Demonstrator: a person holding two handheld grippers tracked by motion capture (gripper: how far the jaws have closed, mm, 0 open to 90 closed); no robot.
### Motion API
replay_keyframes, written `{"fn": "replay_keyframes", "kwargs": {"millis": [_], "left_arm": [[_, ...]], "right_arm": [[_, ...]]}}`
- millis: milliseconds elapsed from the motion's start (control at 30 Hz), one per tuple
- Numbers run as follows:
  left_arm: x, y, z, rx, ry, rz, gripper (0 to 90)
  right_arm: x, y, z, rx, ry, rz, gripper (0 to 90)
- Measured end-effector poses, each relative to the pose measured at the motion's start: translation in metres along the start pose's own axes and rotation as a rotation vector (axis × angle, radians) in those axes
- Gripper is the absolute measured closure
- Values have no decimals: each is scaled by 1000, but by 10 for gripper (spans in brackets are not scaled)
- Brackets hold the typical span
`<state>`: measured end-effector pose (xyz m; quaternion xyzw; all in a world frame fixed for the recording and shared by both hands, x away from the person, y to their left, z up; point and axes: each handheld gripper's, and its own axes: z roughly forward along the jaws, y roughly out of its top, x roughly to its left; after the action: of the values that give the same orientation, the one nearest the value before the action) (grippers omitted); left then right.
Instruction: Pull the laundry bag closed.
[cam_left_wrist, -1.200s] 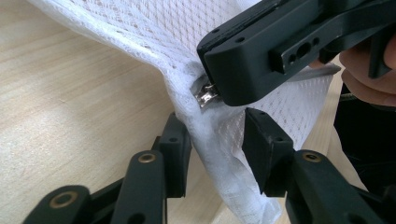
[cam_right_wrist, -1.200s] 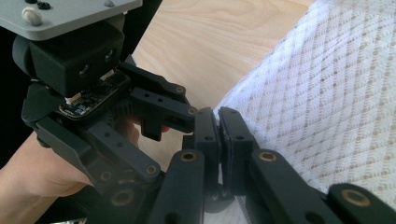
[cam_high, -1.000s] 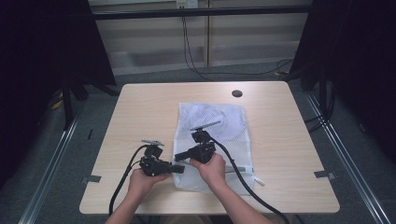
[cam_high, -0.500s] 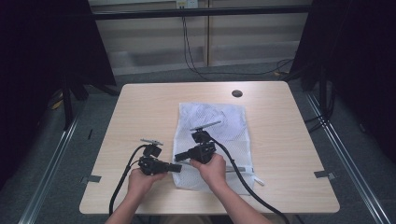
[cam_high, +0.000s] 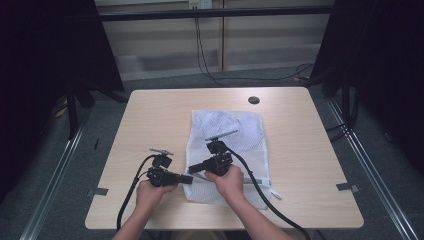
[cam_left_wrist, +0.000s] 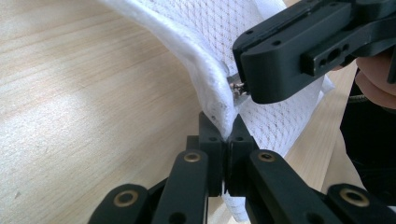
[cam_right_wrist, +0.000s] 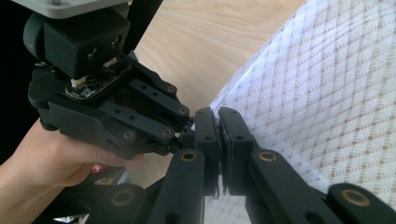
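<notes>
White mesh bag (cam_high: 226, 150) lies flat on a pale wood table (cam_high: 150, 115), centre of the high view, long side running top to bottom. Both grippers meet at its lower left edge, w/ the person's hands coming in from the bottom of the frame.

Left gripper (cam_high: 189, 178), lower centre-left of the high view, points right toward the bag. In the left gripper view its jaws have just been closing and now pinch the thick white hem (cam_left_wrist: 212, 100) of the bag at bottom centre; hem rises from the jaws in a curved fold toward upper left, mesh spreading to the right. A small metal zip pull (cam_left_wrist: 238, 88) sits at the hem just above that pinch, centre right, touching the tip of the right gripper (cam_left_wrist: 261, 93), which enters from upper right.

Right gripper, centre of the high view, sits over the bag's lower left part and points left. In the right gripper view its jaws are closed tight at bottom centre, right at the bag's edge; what they clamp is hidden. Mesh covers the right half, left gripper at upper left.
</notes>
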<state>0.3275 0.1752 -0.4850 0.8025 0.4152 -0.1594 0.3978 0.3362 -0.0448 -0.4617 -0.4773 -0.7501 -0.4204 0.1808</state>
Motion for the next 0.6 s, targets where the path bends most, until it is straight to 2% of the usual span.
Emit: {"fn": "replay_keyframes", "kwargs": {"millis": [200,267,367,600], "left_arm": [[0,0,0,11,4,9,888],[0,0,0,-1,0,-10,888],[0,0,0,-4,0,-4,888],[1,0,-2,-4,1,1,889]], "right_arm": [[-3,-2,-2,2,11,6,869],[-4,-3,-3,2,-2,2,869],[-7,-4,-5,-1,8,13,869],[-7,-4,-8,1,-1,0,869]]}}
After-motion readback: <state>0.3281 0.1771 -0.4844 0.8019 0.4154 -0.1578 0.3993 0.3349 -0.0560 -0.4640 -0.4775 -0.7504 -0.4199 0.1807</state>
